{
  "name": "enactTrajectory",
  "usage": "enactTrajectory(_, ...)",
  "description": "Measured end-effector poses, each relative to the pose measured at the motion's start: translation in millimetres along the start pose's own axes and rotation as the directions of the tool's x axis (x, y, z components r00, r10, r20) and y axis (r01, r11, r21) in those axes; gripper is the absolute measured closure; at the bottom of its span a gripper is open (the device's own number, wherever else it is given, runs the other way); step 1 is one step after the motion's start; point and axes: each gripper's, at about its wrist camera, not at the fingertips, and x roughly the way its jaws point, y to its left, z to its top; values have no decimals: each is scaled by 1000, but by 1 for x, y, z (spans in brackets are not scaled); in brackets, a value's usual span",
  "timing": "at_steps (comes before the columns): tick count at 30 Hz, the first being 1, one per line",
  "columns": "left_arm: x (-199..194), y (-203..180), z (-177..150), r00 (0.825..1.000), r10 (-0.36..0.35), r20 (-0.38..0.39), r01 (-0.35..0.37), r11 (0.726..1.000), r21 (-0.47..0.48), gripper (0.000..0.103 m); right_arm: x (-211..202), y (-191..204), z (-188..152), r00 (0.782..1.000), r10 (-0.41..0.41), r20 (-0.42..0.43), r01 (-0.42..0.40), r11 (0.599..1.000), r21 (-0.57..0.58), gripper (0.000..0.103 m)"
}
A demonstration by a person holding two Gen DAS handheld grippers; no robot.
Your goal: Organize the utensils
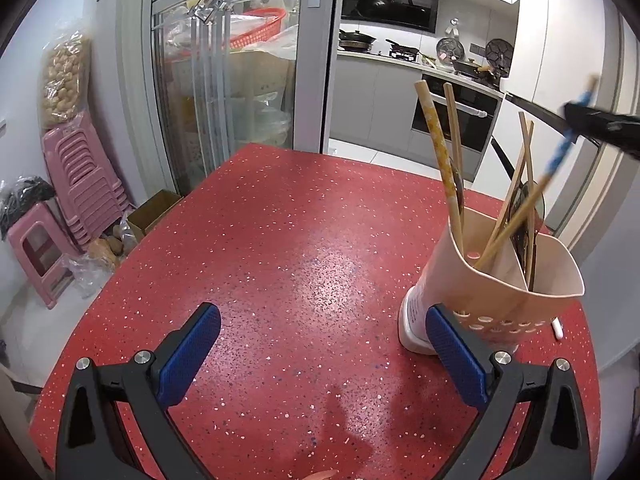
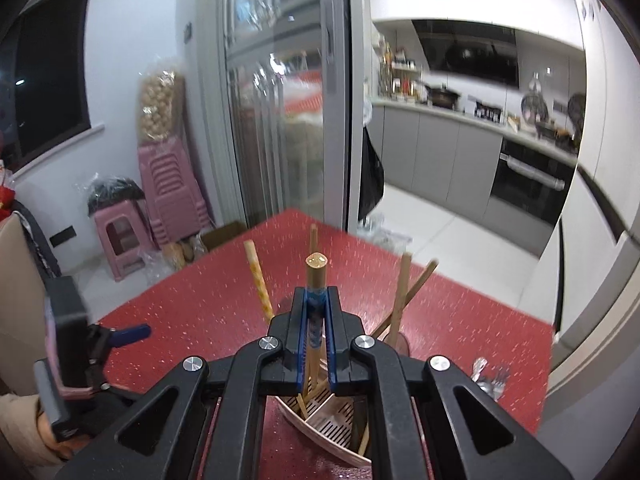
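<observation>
A beige utensil holder (image 1: 512,280) with compartments stands on the red speckled table (image 1: 280,240) at the right; it holds several wooden-handled utensils (image 1: 440,152). My left gripper (image 1: 320,356) is open and empty, low over the table, its right finger beside the holder's base. My right gripper (image 2: 316,320) is shut on a utensil with a blue and wooden handle (image 2: 316,276), held above the holder (image 2: 332,432), its lower end inside a compartment. In the left wrist view the right gripper (image 1: 576,120) holds this utensil (image 1: 556,156) slanting into the holder.
Metal forks (image 2: 488,376) lie on the table to the right of the holder. Pink stools (image 1: 60,208) and a cardboard box (image 1: 156,212) stand on the floor at the left. A glass door (image 1: 224,80) and kitchen counters (image 1: 400,80) lie beyond the table.
</observation>
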Motion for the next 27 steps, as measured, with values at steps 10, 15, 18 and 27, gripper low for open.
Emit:
enactTrajectory(10, 3, -6, -4, 1000, 3, -6, -3, 1000, 21, 0, 51, -10, 3, 995, 32, -90, -22, 994, 103, 93)
enactTrajectory(15, 2, -8, -4, 1000, 8, -8, -8, 1000, 23, 0, 52, -10, -2, 994, 35, -107, -21, 991, 129, 44)
enactTrajectory(18, 2, -7, -4, 1000, 19, -11, -19, 1000, 22, 0, 45, -9, -3, 996, 34, -83, -22, 991, 132, 34)
enactTrajectory(27, -11, -12, -7, 1000, 10, 20, -11, 999, 41, 0, 18, -6, -16, 997, 26, -67, -15, 986, 168, 31)
